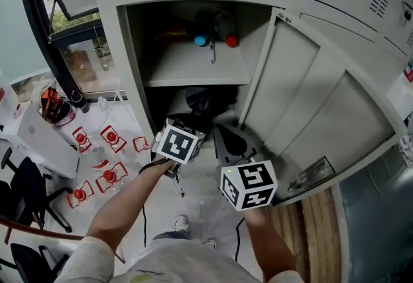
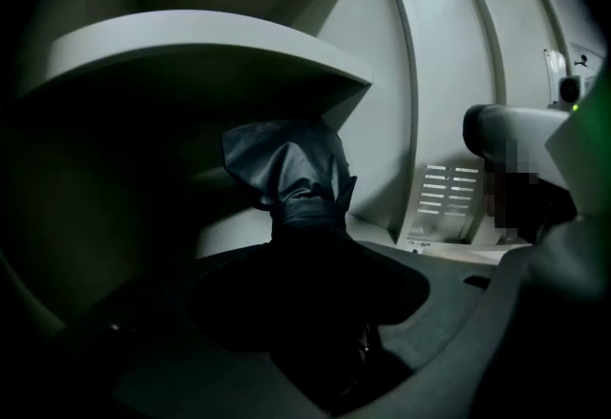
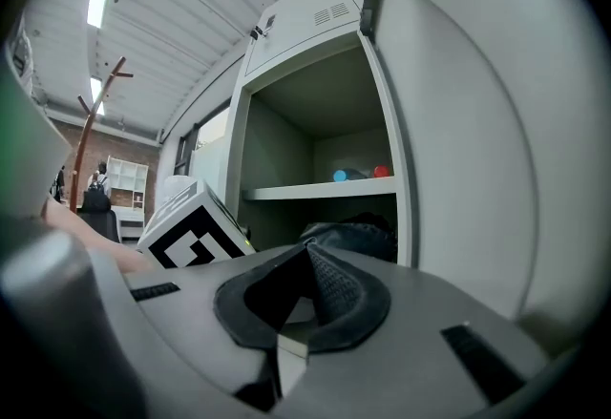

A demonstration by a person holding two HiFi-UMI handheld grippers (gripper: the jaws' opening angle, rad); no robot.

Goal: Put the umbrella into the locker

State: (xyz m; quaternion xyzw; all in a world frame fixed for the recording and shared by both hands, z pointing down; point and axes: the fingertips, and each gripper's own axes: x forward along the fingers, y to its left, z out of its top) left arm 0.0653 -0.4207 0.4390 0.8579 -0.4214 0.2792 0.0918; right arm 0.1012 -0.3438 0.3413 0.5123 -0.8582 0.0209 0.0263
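**Two grippers at the open locker, the left one clamped on the umbrella**

Head view: the locker (image 1: 129, 69) stands with its door (image 1: 310, 101) swung out to the right. A shelf (image 1: 193, 66) splits it into two compartments. At the back of the upper compartment lie a blue-capped thing (image 1: 201, 40) and a red-capped thing (image 1: 231, 40). The black umbrella (image 1: 208, 100) is a dark bundle in the mouth of the lower compartment, under the shelf. The left gripper (image 1: 186, 122) points into that opening, just below the bundle. The right gripper (image 1: 230, 141) is beside it, nearer the door, with its jaws drawn to a narrow point.

Left gripper view: the jaws are closed around the umbrella (image 2: 291, 174). Its crumpled black fabric rises from between them into the dim space beneath the shelf (image 2: 191, 45). The left gripper (image 2: 315, 312) is nearly lost in shadow here. The inner face of the door (image 2: 458, 73) fills the right side.

Right gripper view: the right gripper (image 3: 305, 288) has its ribbed pads pressed together, with nothing between them. Beyond them the umbrella (image 3: 358, 234) shows as a dark mound in the lower compartment. The left gripper's marker cube (image 3: 196, 236) sits to its left. Above, the shelf (image 3: 315, 189) bears the blue-capped thing (image 3: 339, 176) and the red-capped thing (image 3: 381, 172).
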